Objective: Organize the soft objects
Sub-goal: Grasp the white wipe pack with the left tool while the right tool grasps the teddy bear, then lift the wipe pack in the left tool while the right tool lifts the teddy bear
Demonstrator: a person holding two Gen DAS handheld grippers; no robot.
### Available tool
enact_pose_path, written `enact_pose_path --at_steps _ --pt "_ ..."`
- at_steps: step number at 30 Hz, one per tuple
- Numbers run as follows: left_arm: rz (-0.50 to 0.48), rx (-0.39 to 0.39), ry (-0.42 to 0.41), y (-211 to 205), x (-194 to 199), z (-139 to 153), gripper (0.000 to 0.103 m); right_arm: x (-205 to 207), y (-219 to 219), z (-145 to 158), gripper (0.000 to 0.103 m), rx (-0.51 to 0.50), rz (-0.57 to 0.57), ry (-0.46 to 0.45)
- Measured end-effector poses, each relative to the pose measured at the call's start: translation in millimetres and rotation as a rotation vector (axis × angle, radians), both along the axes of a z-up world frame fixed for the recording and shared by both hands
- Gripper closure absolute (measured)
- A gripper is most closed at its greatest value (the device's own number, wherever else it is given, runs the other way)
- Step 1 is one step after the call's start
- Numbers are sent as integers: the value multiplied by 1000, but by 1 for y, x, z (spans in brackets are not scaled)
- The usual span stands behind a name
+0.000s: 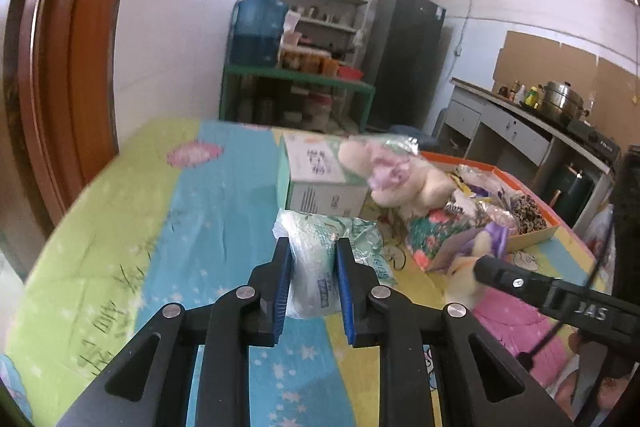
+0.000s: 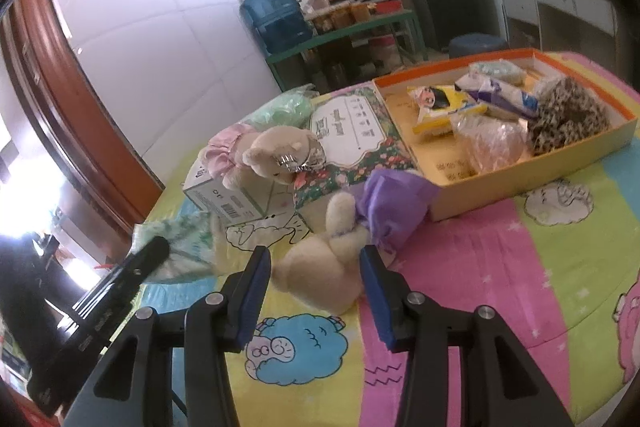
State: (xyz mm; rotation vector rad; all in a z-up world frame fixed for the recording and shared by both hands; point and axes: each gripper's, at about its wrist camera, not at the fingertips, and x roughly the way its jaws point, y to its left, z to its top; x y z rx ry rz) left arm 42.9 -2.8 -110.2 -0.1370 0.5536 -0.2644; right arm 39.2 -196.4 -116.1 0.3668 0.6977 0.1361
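My left gripper [image 1: 312, 247] is shut on a clear plastic packet of white tissues [image 1: 310, 267], held just above the colourful tablecloth. The same packet [image 2: 188, 243] shows at the left of the right wrist view. My right gripper [image 2: 315, 255] has its blue pads against both sides of a cream plush bear in a purple dress [image 2: 320, 275] that lies on the cloth. A second bear in a pink dress [image 2: 272, 155] rests on a white carton [image 2: 236, 199]. Beyond them an orange box [image 2: 592, 147] holds several soft packets and a leopard-print item.
The box's floral lid [image 2: 352, 131] leans beside it. A green plastic bag [image 2: 280, 109] lies behind the pink-dressed bear. The table stands near a brown door frame [image 1: 60, 67]. Shelves, a water jug [image 1: 258, 27] and a dark fridge stand behind.
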Motion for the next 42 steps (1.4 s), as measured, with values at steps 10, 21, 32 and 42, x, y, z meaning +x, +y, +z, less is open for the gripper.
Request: enact_pose_path --at_steps 10,21,32,42 --pt "-4 -8 -22 2 -4 8 81 12 -8 -23 32 114 -41 104" --pt "2 -11 -19 3 -5 7 82 21 0 -26 47 92 0 93" --pt "-14 -8 -44 1 -11 15 82 -2 -1 -8 55 21 27 36" --pt "-53 -8 -77 -12 -18 27 82 -32 -10 16 61 -37 13 -52"
